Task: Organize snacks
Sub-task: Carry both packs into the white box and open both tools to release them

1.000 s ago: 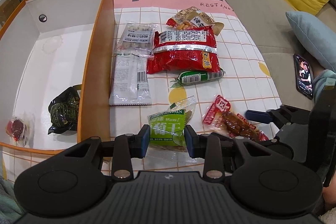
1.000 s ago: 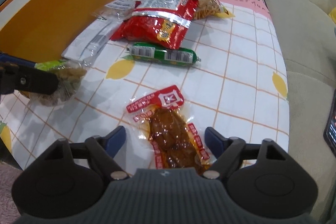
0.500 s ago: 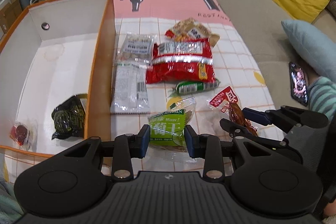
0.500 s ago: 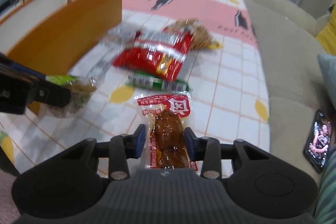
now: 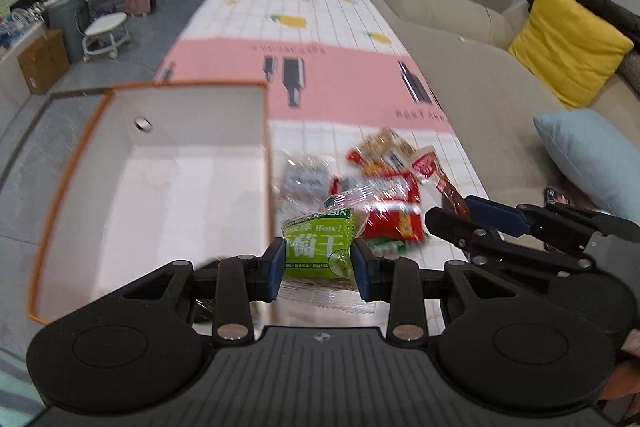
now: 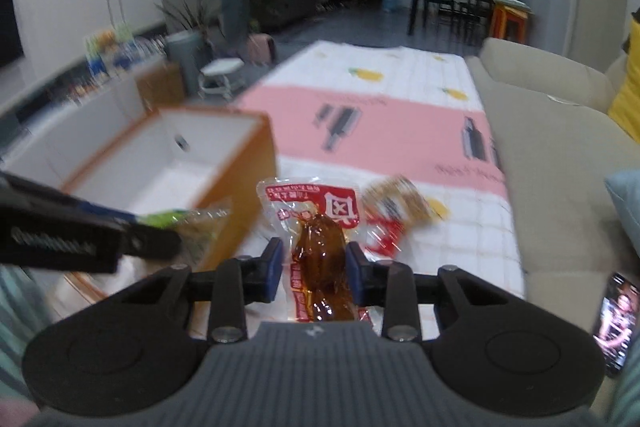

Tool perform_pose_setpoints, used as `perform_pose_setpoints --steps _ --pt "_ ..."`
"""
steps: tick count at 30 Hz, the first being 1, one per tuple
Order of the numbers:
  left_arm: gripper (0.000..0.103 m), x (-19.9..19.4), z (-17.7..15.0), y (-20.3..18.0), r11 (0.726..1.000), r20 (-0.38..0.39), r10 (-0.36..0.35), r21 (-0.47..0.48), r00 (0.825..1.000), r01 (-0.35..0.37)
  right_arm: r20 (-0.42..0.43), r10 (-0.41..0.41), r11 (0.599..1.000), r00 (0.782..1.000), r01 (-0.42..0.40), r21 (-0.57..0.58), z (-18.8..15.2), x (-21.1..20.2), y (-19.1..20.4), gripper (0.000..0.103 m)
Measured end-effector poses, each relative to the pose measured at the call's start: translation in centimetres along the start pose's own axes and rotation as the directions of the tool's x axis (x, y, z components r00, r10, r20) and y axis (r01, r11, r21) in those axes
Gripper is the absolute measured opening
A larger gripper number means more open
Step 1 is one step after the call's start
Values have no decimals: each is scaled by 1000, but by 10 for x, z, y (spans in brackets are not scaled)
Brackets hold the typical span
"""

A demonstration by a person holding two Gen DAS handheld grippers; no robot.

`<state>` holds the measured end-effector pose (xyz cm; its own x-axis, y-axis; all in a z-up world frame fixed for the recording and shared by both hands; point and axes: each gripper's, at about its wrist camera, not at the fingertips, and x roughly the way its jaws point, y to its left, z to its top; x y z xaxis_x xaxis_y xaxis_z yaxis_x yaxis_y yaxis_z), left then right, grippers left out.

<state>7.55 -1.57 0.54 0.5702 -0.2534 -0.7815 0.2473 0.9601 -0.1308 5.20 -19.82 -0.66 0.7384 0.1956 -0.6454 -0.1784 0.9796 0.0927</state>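
Observation:
My left gripper (image 5: 319,267) is shut on a green raisin packet (image 5: 320,247) and holds it in the air beside the right wall of the orange-rimmed white box (image 5: 160,163). My right gripper (image 6: 314,269) is shut on a clear packet of brown braised meat with a red label (image 6: 318,247), also lifted above the table. The right gripper also shows in the left wrist view (image 5: 460,211), to the right of the green packet. The left gripper's finger (image 6: 80,239) crosses the right wrist view at the left.
Other snacks lie on the checked tablecloth (image 5: 320,27): a big red bag (image 5: 394,205), a tan bag (image 5: 380,147), a clear grey packet (image 5: 304,179) and a green sausage (image 5: 386,247). A beige sofa (image 5: 480,87) runs along the right. A phone (image 6: 614,323) lies on it.
Both grippers have risen and tilted up with their packets, so the room beyond the table shows. One second ago the right gripper was open around the meat packet; it has shut on it.

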Motion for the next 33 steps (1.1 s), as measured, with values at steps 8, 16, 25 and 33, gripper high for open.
perform_pose_setpoints --steps 8,16,25,33 --pt "39 -22 27 44 996 33 88 -3 996 -88 66 180 983 981 -182 28 52 3 41 30" --pt "39 -4 43 82 981 -31 191 43 981 -189 57 307 948 950 -311 70 91 27 81 30" --pt "39 46 38 106 959 -177 258 163 950 -230 -107 322 941 941 -306 143 93 89 109 30" --pt "39 88 24 110 946 -296 263 267 918 -185 -244 262 965 934 -252 71 82 136 119 30"
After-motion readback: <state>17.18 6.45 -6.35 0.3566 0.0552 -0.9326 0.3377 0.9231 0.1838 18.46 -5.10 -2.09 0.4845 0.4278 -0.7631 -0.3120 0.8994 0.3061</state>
